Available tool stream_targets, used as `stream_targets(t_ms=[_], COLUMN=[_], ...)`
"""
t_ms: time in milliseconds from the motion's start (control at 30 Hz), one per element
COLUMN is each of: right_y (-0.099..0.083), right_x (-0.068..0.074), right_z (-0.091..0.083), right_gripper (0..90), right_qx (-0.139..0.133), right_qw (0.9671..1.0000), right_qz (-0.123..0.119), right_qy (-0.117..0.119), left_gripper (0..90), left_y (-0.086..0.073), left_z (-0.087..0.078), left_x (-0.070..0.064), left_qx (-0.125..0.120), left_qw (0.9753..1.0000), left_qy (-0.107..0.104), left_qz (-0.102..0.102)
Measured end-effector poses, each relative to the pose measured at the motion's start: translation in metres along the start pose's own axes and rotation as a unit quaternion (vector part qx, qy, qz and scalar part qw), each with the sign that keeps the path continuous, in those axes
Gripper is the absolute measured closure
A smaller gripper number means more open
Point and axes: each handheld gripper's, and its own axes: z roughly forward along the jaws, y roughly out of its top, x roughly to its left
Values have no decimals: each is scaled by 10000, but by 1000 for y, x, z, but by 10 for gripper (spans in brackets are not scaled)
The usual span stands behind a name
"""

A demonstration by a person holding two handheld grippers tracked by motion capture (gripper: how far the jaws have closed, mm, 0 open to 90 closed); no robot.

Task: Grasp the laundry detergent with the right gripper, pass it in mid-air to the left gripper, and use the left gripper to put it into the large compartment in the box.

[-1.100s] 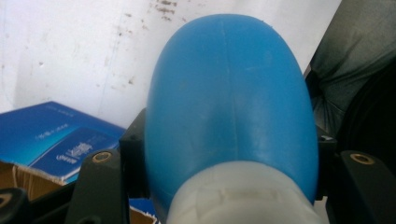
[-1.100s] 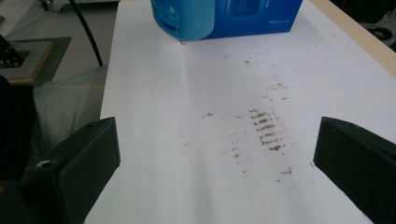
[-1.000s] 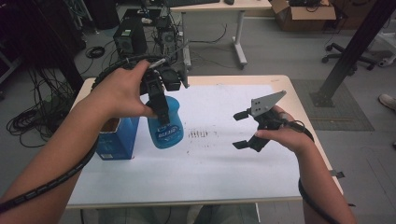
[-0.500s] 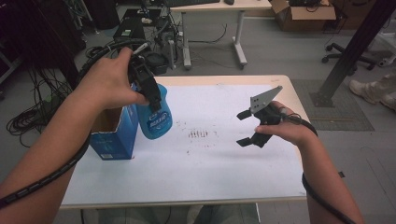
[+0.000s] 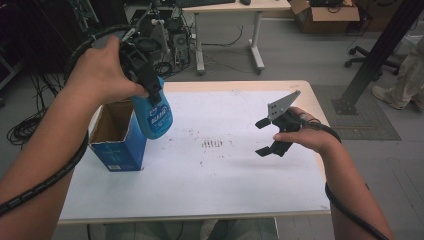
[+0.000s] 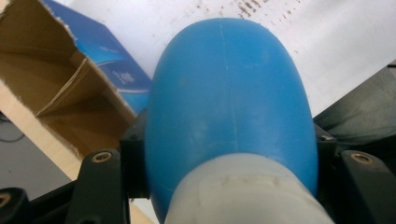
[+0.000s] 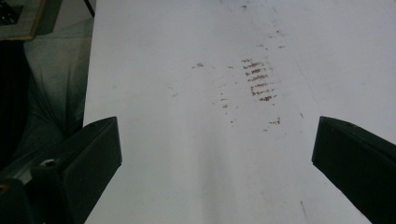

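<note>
Now, change since before: the blue bottle has been lifted higher and carried further left, so that it is held above the right edge of the open box; the right gripper has barely shifted.
Box: a blue carton with its brown inside showing is seen standing at the left side of the white table, top flaps open.
Left gripper: it is raised off the table and pressed onto the bottle near its pale neck, a black jaw being seen at each side of the blue body in the left gripper view.
Bottle position: it hangs downward from the jaws, tilted, clear of the table, just over the box's near corner.
Marks: brown smudges are seen mid-table.
Right gripper: it is held above the table's right part, jaws spread wide with nothing between them.
</note>
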Motion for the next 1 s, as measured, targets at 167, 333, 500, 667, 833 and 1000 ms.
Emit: stream_targets(t_ms=[167, 333, 500, 667, 833, 1000], right_y=[2, 6, 11, 15, 18, 20], right_x=[-2, -4, -4, -4, -5, -5], right_z=[3, 2, -2, -3, -2, 0], right_gripper=[18, 19, 20, 19, 21, 22], right_qx=[215, 379, 555, 676, 738, 783], right_qw=[9997, 9992, 9983, 9975, 9969, 9964], right_qz=[-15, -38, -34, -36, -36, -40], right_qy=[78, 122, 165, 219, 281, 319], left_gripper=[384, 384, 384, 384, 384, 384], left_y=[-1, -3, -8, -13, -17, -21], left_z=[-7, -15, -24, -33, -40, -47], left_x=[6, 14, 23, 33, 43, 53], left_qx=[-24, -74, -136, -163, -223, -236], left_qw=[9995, 9981, 9957, 9926, 9890, 9834], left_qy=[42, 34, 13, 52, 74, 149], left_qz=[-323, -605, -914, -1199, -1459, -1793])
